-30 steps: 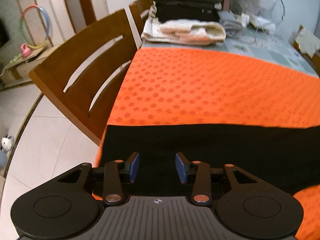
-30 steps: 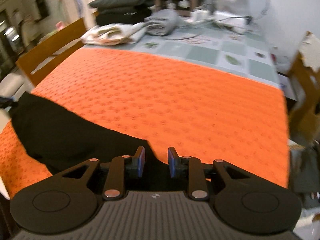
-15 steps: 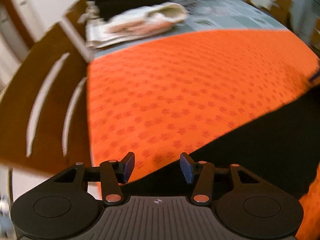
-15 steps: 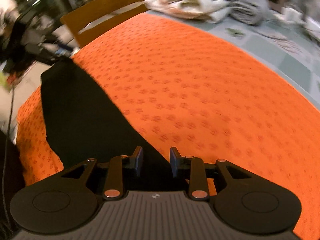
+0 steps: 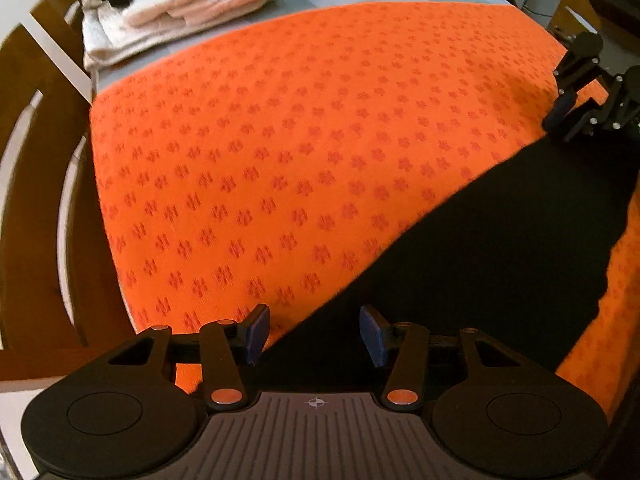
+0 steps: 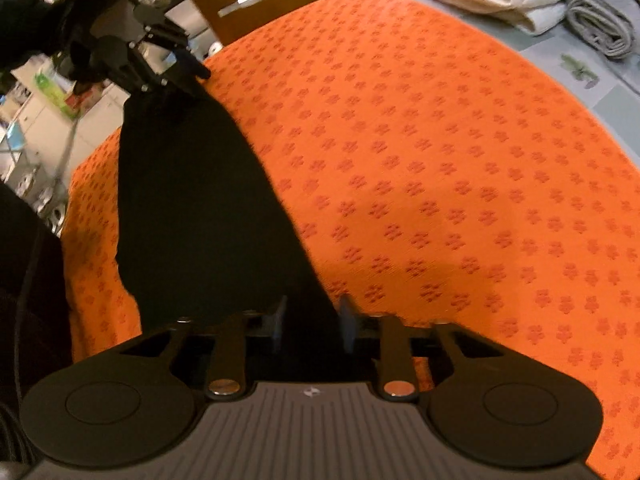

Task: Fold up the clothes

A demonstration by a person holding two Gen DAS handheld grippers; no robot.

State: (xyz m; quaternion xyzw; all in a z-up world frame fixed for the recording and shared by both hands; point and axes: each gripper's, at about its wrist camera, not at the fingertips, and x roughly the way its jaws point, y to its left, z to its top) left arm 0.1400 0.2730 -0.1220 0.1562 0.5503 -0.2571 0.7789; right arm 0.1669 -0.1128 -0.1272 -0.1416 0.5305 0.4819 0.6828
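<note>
while both hand-held grippers [image 5: 312,330] [image 6: 310,322] gape apart, one black garment [image 5: 500,240] spans one orange cloth [image 5: 300,140].

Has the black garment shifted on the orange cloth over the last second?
Yes. The black garment lay straight across the orange cloth's near edge; now it runs diagonally, its right end farther in toward the right gripper.

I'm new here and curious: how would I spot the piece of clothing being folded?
Find the orange cloth spread over the table. Along its near edge lies a black garment, stretched between the left gripper and right gripper. It is the only dark, plain piece there; the folded towels lie farther back.
</note>
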